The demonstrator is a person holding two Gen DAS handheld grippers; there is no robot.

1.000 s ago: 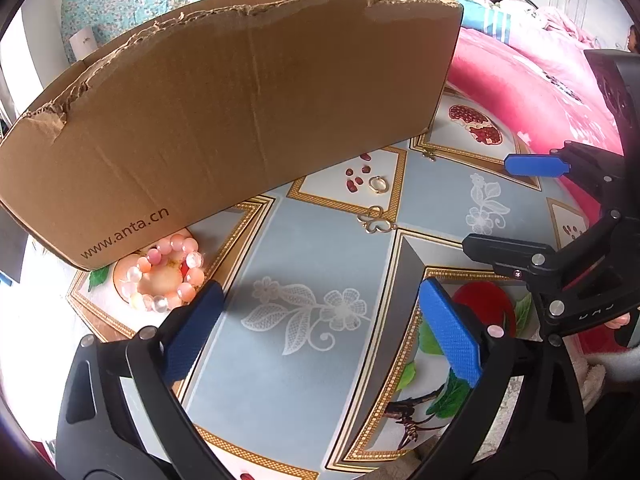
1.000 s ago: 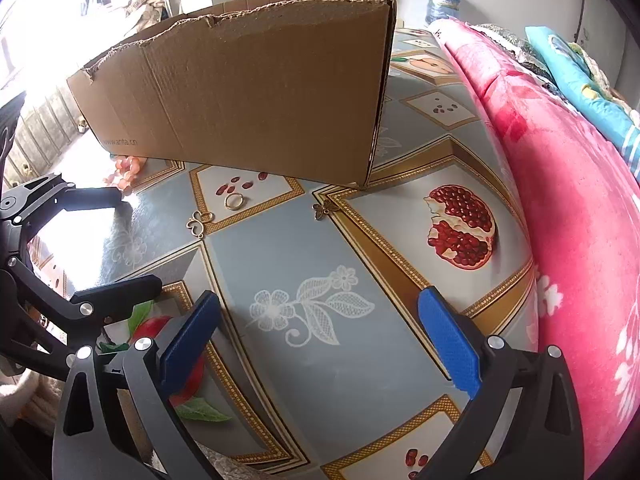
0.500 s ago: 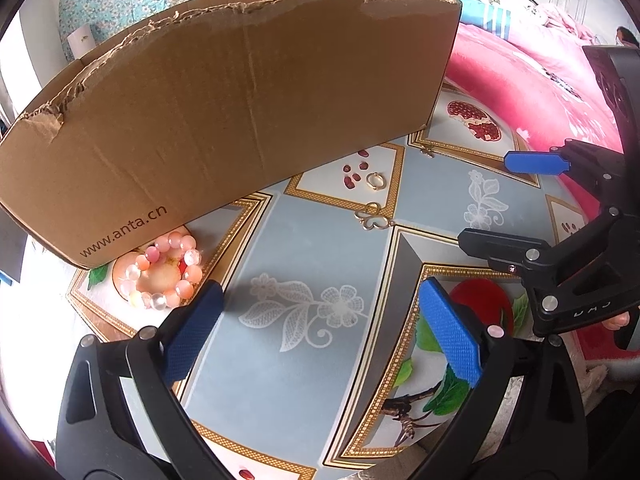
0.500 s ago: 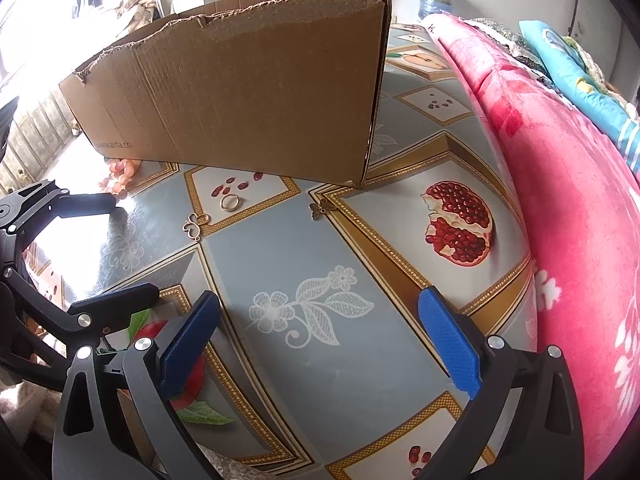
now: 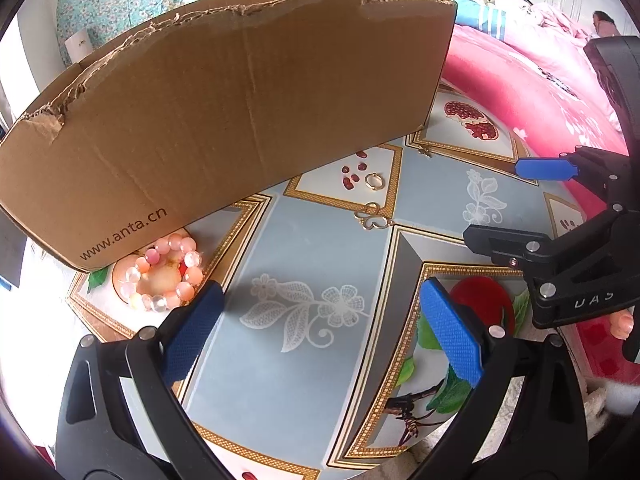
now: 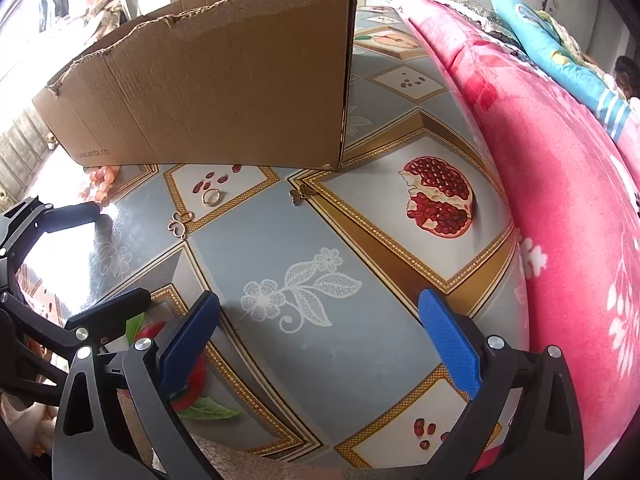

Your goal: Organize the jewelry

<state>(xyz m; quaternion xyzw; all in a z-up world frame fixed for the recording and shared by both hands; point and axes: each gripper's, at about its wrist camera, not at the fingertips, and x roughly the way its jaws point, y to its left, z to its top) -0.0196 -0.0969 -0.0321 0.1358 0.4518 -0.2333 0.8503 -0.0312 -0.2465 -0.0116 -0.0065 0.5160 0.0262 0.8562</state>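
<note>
Both the left gripper (image 5: 320, 328) and right gripper (image 6: 318, 330) hover wide open and empty. Ahead on the bench (image 6: 360, 360) lie a bead bracelet (image 5: 162, 274) beside the cardboard box (image 5: 240, 112), a gold ring (image 6: 211, 197) and two small charms (image 6: 180, 222) — light, slippery, flat things, probably best pinched across their edges.

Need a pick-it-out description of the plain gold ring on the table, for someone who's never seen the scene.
Start at the big cardboard box standing on the patterned table. Just in front of its long printed side lies a white panel with painted red seeds, and the gold ring sits on it. It is a simple round band, unlike the looped gold clover piece nearer the camera, the small butterfly charm and the pink bead bracelet.
</note>
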